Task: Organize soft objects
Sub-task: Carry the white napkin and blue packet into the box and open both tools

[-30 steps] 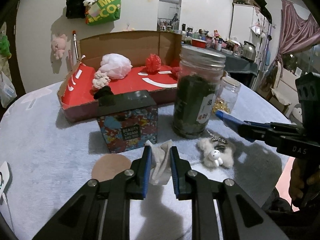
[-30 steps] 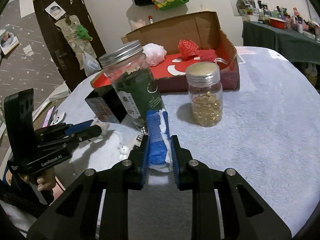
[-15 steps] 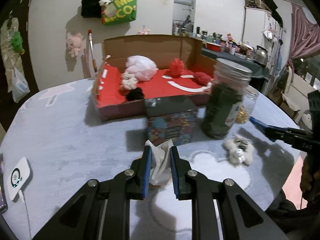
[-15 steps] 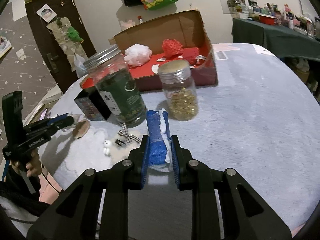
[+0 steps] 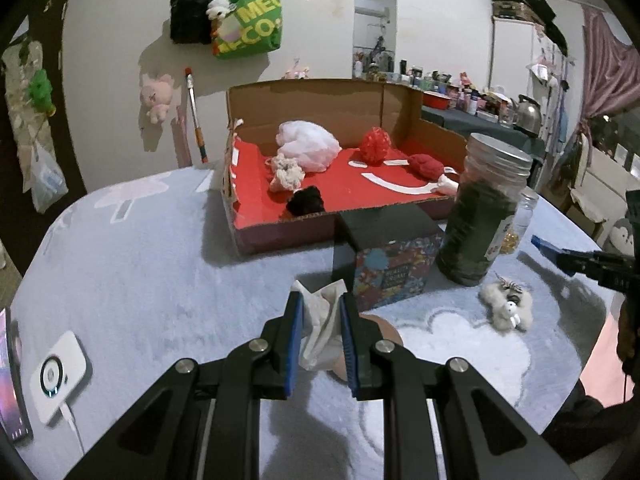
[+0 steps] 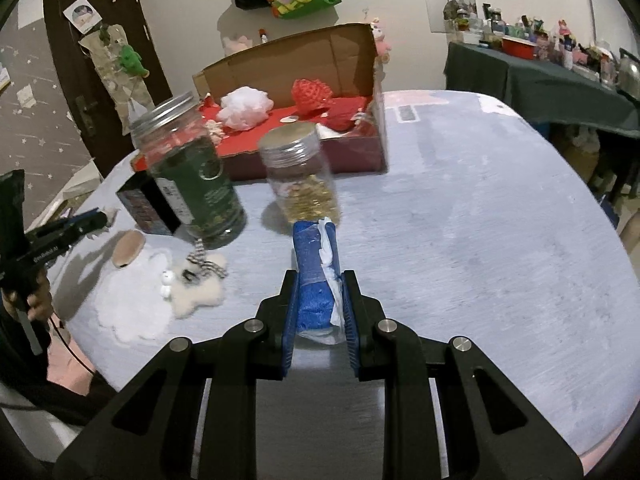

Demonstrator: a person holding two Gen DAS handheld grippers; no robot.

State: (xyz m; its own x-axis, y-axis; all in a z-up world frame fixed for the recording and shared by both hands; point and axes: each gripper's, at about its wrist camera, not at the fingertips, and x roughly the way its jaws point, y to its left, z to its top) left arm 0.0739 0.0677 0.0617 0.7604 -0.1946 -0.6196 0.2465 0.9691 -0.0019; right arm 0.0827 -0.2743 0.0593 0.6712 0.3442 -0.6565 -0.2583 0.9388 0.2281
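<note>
My left gripper is shut on a crumpled white tissue and holds it above the table, in front of the open cardboard box. The box has a red floor and holds a white puff, red yarn balls, a cream scrunchie and a black scrunchie. My right gripper is shut on a blue cloth with a white strip, held above the table near the small jar. A fluffy white plush keychain lies on the table; it also shows in the right wrist view.
A tall green-filled jar and a colourful tin stand in front of the box. A round brown pad lies by the tin. A white charger sits at the left table edge.
My left gripper has lifted and pulled back left with the tissue, so the box now lies straight ahead. My right gripper has swung right and back with the blue cloth.
</note>
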